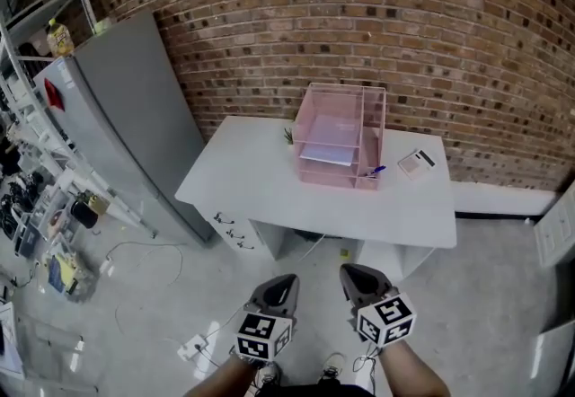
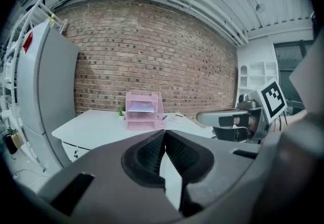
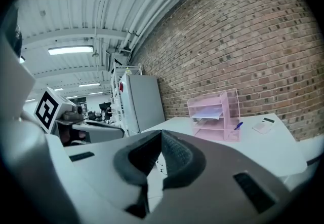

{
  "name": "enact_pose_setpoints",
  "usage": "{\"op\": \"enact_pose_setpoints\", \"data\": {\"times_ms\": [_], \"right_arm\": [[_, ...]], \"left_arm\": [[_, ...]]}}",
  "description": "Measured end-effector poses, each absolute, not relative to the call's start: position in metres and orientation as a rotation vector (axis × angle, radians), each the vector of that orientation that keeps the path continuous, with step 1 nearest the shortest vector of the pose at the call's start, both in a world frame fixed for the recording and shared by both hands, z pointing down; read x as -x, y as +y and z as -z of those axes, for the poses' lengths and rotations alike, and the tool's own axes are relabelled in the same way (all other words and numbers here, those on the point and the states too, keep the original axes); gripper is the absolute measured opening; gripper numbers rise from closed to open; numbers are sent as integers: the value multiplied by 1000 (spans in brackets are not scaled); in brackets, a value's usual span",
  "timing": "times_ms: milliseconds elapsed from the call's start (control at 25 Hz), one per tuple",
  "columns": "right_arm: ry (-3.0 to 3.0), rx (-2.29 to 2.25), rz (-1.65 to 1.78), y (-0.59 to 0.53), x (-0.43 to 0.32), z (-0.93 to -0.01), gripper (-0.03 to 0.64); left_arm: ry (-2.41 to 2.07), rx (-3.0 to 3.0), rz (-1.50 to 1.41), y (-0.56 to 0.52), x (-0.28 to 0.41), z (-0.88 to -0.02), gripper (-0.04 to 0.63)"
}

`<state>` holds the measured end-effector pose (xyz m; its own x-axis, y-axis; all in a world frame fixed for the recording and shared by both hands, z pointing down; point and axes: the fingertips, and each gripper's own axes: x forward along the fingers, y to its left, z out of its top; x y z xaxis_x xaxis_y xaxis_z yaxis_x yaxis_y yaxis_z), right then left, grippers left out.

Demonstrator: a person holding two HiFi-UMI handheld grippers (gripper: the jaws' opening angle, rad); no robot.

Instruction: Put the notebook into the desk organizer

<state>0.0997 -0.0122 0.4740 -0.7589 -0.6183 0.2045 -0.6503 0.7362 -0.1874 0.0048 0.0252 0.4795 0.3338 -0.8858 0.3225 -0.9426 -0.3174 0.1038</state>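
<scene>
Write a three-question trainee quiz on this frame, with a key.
1. True or false: the left gripper has its jaws wide apart.
2. In the head view, what lies right of the pink desk organizer? A) calculator B) mug C) stapler
3. What does the right gripper hold?
Key: 1 false, the jaws are shut; 2 A; 3 nothing.

Pink desk organizer [image 1: 374,117], white table [image 1: 252,181], blue pen [image 1: 375,172] — red-brown brick wall [image 1: 359,9], grey cabinet [image 1: 135,108].
</scene>
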Motion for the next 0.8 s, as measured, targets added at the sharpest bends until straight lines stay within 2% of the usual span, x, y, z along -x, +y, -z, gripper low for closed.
{"op": "enact_pose_setpoints", "data": {"times_ms": [320,800], "right_arm": [[-2787,-1051,-344,21,-57,-468,3],[-2680,-1317,-316,55,-53,-456,3]], "left_arm": [[-1610,-2311,-222,52,40,-481,6],[-1388,-2486,-174,65,49,-466,6]]}}
